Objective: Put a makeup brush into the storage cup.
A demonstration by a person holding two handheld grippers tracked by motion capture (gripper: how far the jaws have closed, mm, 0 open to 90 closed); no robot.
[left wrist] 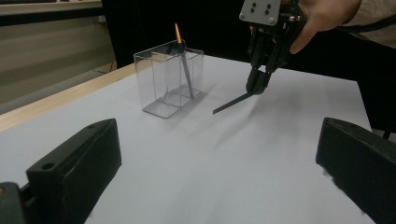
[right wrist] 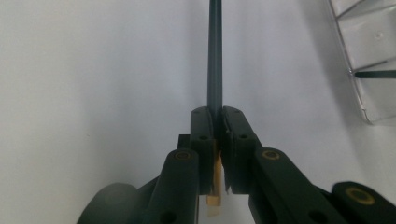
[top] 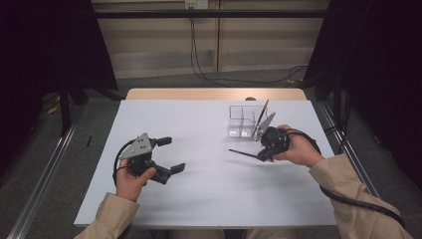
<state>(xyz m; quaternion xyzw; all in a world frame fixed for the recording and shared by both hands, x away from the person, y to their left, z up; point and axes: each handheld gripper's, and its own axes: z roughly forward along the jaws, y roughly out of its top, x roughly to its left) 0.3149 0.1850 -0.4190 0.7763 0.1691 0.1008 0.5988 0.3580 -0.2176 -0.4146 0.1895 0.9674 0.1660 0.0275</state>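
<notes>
Right gripper (top: pixel 264 153) – jaws closed tight on a thin dark pencil (top: pixel 244 153), pinched near its pale wooden blunt end; in the right gripper view that end (right wrist: pixel 214 186) pokes out behind the pads while the long dark shaft (right wrist: pixel 215 56) runs straight ahead from the jaw tips. From the left gripper view the pencil (left wrist: pixel 232 102) hangs at a slant below the gripper (left wrist: pixel 257 86), its free tip close over the white table top (top: pixel 209 189), whether touching it I cannot tell.

Clear plastic divided pencil box (top: pixel 244 121) stands upright just beyond the right gripper, toward the far edge of the table. A second dark pencil with an orange tip (left wrist: pixel 183 65) already leans inside one compartment, point up.

Left gripper (top: pixel 169 154) – jaws wide apart, nothing between them, held low over the table well apart from the box.

Handling judgement: the pencil is light and stiff, so it should need little force, but a narrow smooth shaft gripped near one end can pivot in the pads – the long free end gives it leverage. A hold closer to the middle would likely steady it. As gripped now, the end-hold suits lowering it tip-first into a compartment. The box looks light and thin-walled; a knock from the shaft could slide or tip it.
</notes>
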